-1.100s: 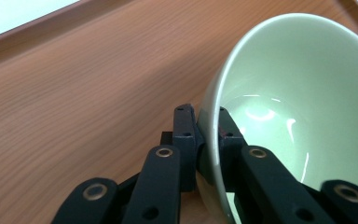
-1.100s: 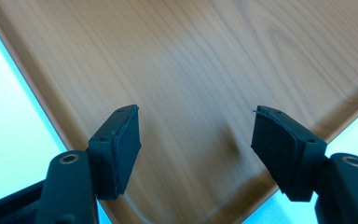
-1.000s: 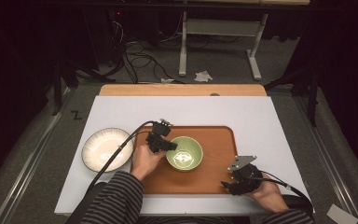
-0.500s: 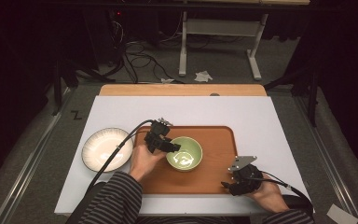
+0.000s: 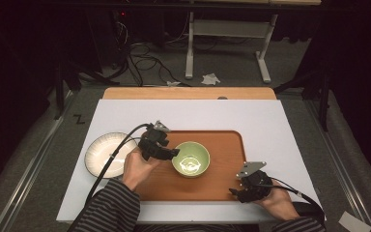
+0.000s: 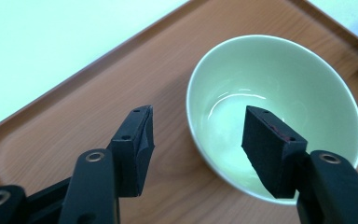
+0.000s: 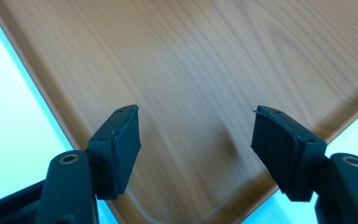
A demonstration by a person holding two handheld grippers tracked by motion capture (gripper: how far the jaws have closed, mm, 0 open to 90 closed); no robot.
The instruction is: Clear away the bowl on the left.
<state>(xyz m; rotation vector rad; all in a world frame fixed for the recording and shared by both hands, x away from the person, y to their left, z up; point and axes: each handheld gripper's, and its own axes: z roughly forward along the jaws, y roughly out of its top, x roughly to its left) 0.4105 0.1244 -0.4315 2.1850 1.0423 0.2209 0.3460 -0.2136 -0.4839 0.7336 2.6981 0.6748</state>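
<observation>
A pale green bowl (image 5: 191, 158) (image 6: 279, 107) stands empty and upright on the wooden tray (image 5: 222, 188) (image 6: 74, 116) (image 7: 191, 70). My left gripper (image 5: 171, 153) (image 6: 198, 116) hovers at the bowl's left rim. Its jaws have just been opening and now stand wide, one outside the rim and one over the inside, with neither pad touching the bowl. At the tray's front right corner my right gripper (image 5: 236, 191) (image 7: 196, 114) is open, with only bare tray wood between its fingers.
A white ribbed plate (image 5: 104, 153) lies on the white table cover (image 5: 198, 116) left of the tray. The tray's right half is bare wood. Beyond the table's far edge are cables and a desk frame on the floor.
My left gripper has let go of the bowl's rim, opened wide and lifted a little away from it. The bowl stays on the tray. The right gripper has kept still.
</observation>
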